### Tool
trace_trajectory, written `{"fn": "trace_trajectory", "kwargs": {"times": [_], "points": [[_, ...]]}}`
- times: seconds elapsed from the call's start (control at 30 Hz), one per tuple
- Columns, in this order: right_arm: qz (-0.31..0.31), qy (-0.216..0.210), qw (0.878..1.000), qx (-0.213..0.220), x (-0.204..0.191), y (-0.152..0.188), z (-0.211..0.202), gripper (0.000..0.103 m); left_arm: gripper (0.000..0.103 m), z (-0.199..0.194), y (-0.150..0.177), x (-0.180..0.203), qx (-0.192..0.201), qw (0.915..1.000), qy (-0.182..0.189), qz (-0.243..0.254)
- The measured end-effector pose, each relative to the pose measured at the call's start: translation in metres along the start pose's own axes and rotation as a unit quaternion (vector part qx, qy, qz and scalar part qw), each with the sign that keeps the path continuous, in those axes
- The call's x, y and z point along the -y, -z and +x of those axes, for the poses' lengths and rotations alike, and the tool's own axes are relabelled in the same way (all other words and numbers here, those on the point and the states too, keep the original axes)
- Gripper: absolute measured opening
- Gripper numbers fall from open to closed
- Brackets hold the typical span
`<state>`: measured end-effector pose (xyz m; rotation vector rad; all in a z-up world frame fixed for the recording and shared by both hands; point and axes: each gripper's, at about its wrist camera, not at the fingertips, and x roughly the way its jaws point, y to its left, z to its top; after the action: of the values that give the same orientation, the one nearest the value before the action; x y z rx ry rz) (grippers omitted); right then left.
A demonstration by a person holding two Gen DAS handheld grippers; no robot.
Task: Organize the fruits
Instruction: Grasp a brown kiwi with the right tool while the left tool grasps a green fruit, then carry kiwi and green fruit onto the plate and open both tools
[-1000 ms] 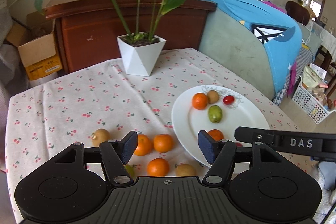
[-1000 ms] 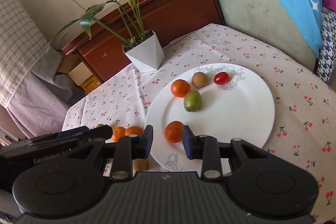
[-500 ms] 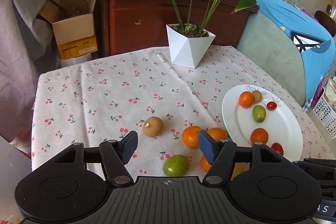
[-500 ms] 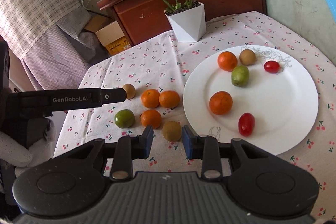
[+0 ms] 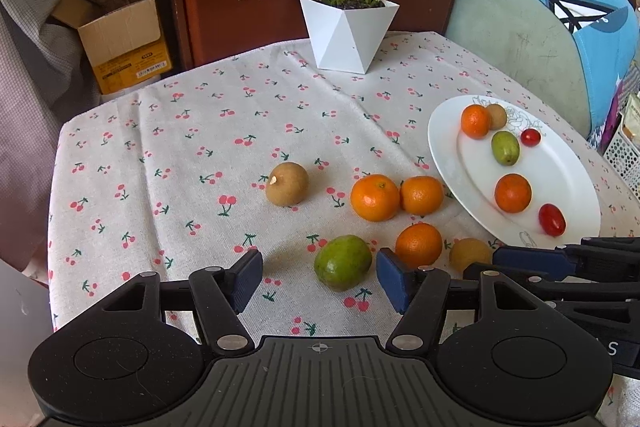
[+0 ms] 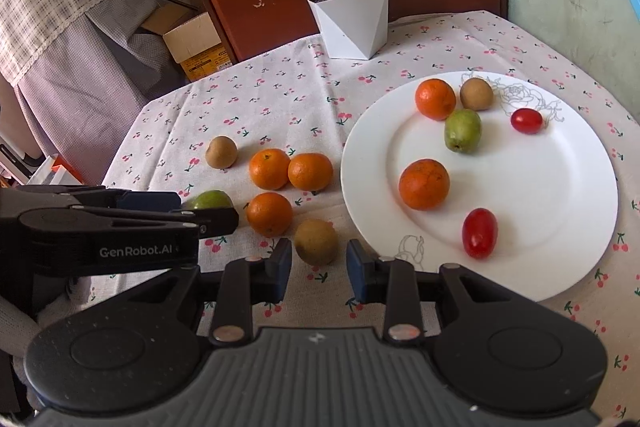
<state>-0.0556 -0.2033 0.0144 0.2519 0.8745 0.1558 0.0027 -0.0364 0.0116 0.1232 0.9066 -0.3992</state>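
So the counter (image 5: pixel 200 131) with the cherry-print cloth has a big bare stretch on its left and far side; the only thing back there is the white planter (image 5: pixel 349 31) near the far edge. All the loose fruit is bunched toward the near right. The white plate (image 6: pixel 560 187) sits right, its left rim just beside the oranges, and it holds two oranges, a green fruit, a brown one and two red tomatoes, with bare room in its middle and right.

Off the plate: a brown fruit (image 5: pixel 287 183) alone toward the middle, two oranges (image 5: pixel 376 197) touching each other, a third orange (image 5: pixel 418 245) nearer, a green fruit (image 5: pixel 343 262), and a small brown kiwi-looking one (image 6: pixel 316 241) just beside the plate's near-left rim.

Left tongs (image 5: pixel 319 280) hang low over the near edge, spread wide, and the green fruit sits between the tips, closer to the right pad, not touching as far as I can tell. Right tongs (image 6: pixel 319 264) are just beside them, also apart, level and pointing forward, the small brown fruit right in front of the gap. Nothing is clamped in either one.
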Motion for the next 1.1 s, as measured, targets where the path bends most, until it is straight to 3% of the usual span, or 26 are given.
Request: {"fn": "trace_trajectory", "kwargs": {"times": [0.33,0.6,0.8,1.1], "points": [[0.001,0.012,1.0,0.001,-0.003,-0.003,0.008,0.031,0.057,0.005,0.004,0.006,0.016,0.9995,-0.005,0.026],[-0.009,0.011,1.0,0.003,-0.006,-0.001,0.007,0.025,0.028,0.005,0.006,0.013,0.029,0.9982,0.004,0.052],[-0.021,0.001,1.0,0.011,-0.011,-0.003,0.002,0.025,0.028,0.0,0.007,0.013,0.039,0.9982,0.023,0.039],[-0.012,-0.002,0.999,0.036,-0.005,-0.009,-0.013,0.025,0.028,-0.015,-0.004,0.01,0.074,0.9969,0.02,0.017]]}}
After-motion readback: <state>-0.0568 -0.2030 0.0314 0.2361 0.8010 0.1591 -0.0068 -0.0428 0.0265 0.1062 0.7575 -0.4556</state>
